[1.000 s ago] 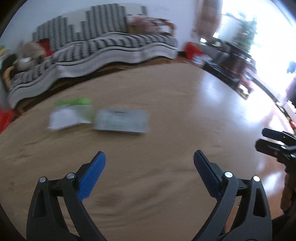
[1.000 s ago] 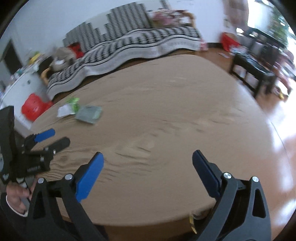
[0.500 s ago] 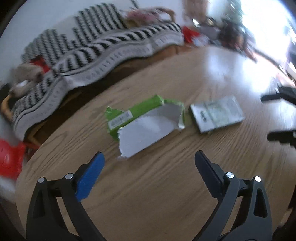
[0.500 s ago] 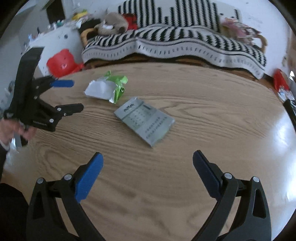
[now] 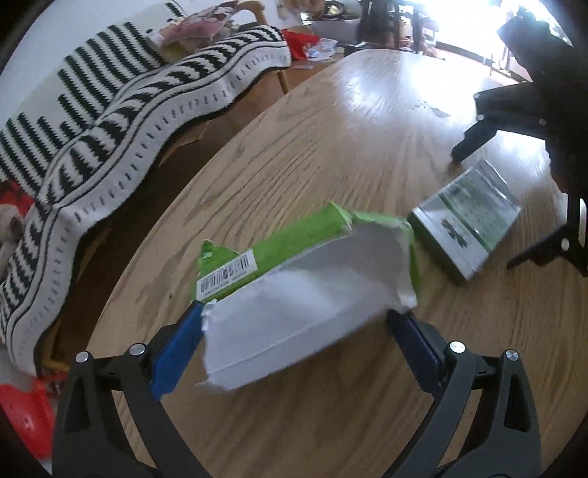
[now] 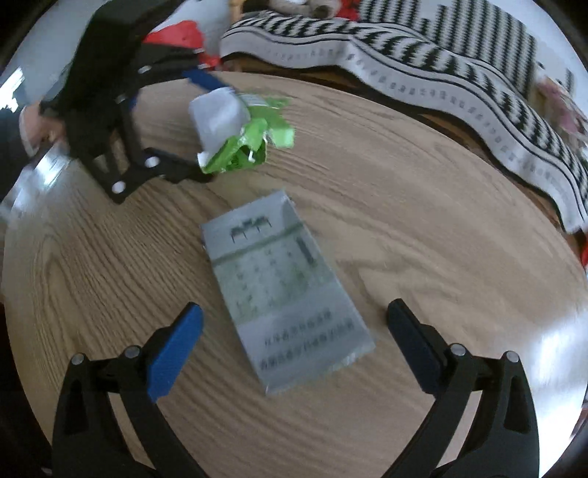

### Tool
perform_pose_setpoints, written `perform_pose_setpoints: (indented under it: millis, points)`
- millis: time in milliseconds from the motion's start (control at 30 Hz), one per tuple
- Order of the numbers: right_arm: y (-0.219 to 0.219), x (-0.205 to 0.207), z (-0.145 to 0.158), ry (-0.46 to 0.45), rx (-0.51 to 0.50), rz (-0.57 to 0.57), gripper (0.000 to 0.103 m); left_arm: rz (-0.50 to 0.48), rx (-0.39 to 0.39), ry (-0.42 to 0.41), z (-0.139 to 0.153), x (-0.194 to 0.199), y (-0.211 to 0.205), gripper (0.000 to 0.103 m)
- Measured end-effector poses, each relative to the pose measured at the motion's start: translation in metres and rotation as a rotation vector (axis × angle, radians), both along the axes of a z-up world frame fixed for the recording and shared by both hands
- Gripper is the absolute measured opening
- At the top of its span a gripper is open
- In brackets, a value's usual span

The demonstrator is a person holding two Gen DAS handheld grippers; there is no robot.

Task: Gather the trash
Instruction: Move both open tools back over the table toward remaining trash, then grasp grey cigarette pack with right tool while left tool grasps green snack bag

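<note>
A torn green and white wrapper (image 5: 305, 301) lies on the round wooden table (image 5: 330, 128), its white end between the fingers of my open left gripper (image 5: 294, 342). To its right lies a flat silver packet (image 5: 466, 224), which my right gripper (image 5: 483, 209) straddles. In the right wrist view the silver packet (image 6: 283, 294) reaches in between the blue pads of my open right gripper (image 6: 294, 312). Further back, the left gripper (image 6: 200, 127) brackets the green wrapper (image 6: 235, 128). Neither gripper's fingers press on anything.
A sofa under a black-and-white striped throw (image 5: 110, 110) runs along the table's far side. A red object (image 5: 22, 415) sits low beyond the table's left edge. A hand (image 6: 33, 125) holds the left gripper. Dark furniture (image 5: 386, 18) stands by the bright window.
Both grippers have moved in on the trash. The left one now has the wrapper's white end between its fingers, and the right one has closed in over the silver packet. Both stay open.
</note>
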State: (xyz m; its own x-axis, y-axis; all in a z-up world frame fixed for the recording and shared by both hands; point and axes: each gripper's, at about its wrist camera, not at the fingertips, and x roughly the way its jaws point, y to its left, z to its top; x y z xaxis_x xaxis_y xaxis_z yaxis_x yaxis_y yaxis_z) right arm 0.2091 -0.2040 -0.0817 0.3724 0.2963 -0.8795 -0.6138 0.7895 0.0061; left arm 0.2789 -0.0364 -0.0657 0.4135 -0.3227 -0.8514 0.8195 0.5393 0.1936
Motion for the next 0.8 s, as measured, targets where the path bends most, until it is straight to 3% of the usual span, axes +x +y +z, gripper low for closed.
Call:
perform_pose_setpoints:
  millis: [200,267,300,333,533,567,600,667,800]
  points:
    - [0.015,0.011,0.002,0.005,-0.002,0.081,0.096,-0.038,0.029,-0.053,0.001,0.009,-0.018,0.095]
    - [0.019,0.007,0.004,-0.003,0.007,0.089,0.084,-0.059,0.025,-0.043,0.001,0.006,-0.022,0.095]
    - [0.019,0.004,0.007,-0.009,0.013,0.084,0.076,-0.056,0.020,-0.043,0.001,0.004,-0.024,0.089]
    - [0.019,0.001,0.009,-0.014,0.020,0.077,0.061,-0.054,0.012,-0.041,0.002,0.002,-0.024,0.083]
    - [0.022,-0.030,0.013,-0.023,0.037,-0.006,0.059,-0.035,0.053,-0.064,0.004,-0.031,-0.029,0.074]
    - [0.023,-0.034,0.014,-0.018,0.049,-0.023,0.058,-0.029,0.060,-0.077,0.005,-0.040,-0.029,0.050]
    - [0.021,-0.038,0.014,-0.011,0.064,-0.054,0.058,-0.013,0.071,-0.093,0.005,-0.048,-0.029,0.033]
    - [0.013,-0.051,0.015,0.004,0.094,-0.115,0.058,0.069,0.057,-0.087,0.008,-0.061,-0.027,0.033]
    - [-0.001,-0.086,0.020,0.004,0.111,-0.227,0.058,0.142,0.041,-0.071,0.009,-0.089,-0.028,0.032]
